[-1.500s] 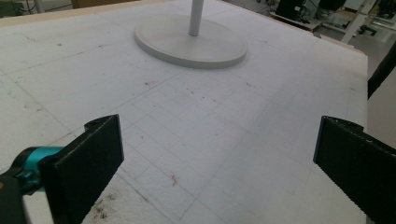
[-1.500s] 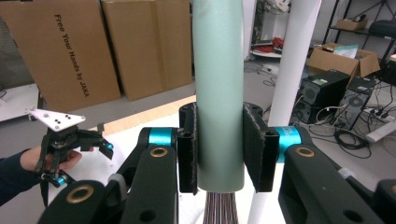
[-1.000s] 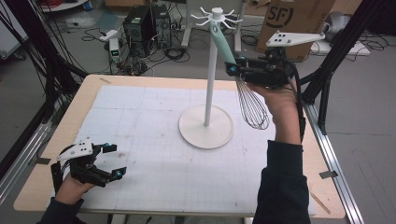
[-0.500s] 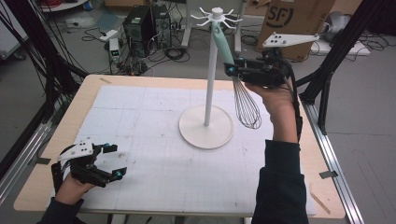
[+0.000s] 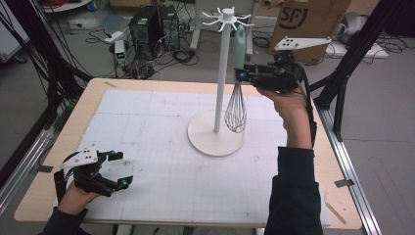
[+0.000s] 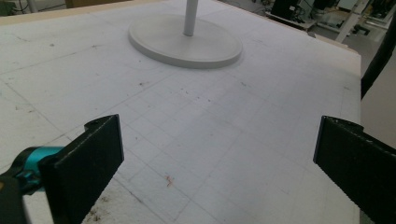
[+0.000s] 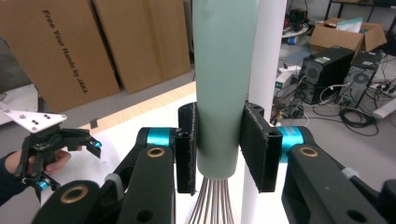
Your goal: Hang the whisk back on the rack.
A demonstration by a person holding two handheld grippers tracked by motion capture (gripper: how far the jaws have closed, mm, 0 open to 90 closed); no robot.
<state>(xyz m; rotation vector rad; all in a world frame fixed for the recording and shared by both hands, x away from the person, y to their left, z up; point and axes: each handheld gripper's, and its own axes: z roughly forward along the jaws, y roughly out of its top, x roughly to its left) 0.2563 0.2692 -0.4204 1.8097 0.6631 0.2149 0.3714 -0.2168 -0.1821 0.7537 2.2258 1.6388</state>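
Right gripper [image 5: 241, 74] sits in the upper right of the high view, raised above the table [image 5: 147, 85], jaws clamped on the pale green handle of a whisk [image 5: 237, 100]. Whisk hangs upright, wire head down, just beside the white pole of the stand [image 5: 222, 68] — handle top reaches up near the hooks at the stand's head; whether it hangs from one, can't tell. In the right gripper view the handle [image 7: 223, 79] fills the centre between the two black pads [image 7: 256, 147], pads pressed on both sides, wires coming out below, white pole right behind it at right.

Stand's round base [image 5: 205, 139] sits on the white grid mat [image 5: 147, 127] in the middle of the high view; wire head hangs over the base's right side, apparently clear of it.

Left gripper [image 5: 118, 169] is at the lower left of the high view, held low over the mat's near corner — jaws wide apart, nothing between them. Left gripper view: the two black pads [image 6: 88, 163] at the frame's lower left and lower right, bare mat between, stand base [image 6: 187, 42] at top centre, well apart. Left gripper [image 7: 70, 149] also appears at the lower left of the right gripper view.
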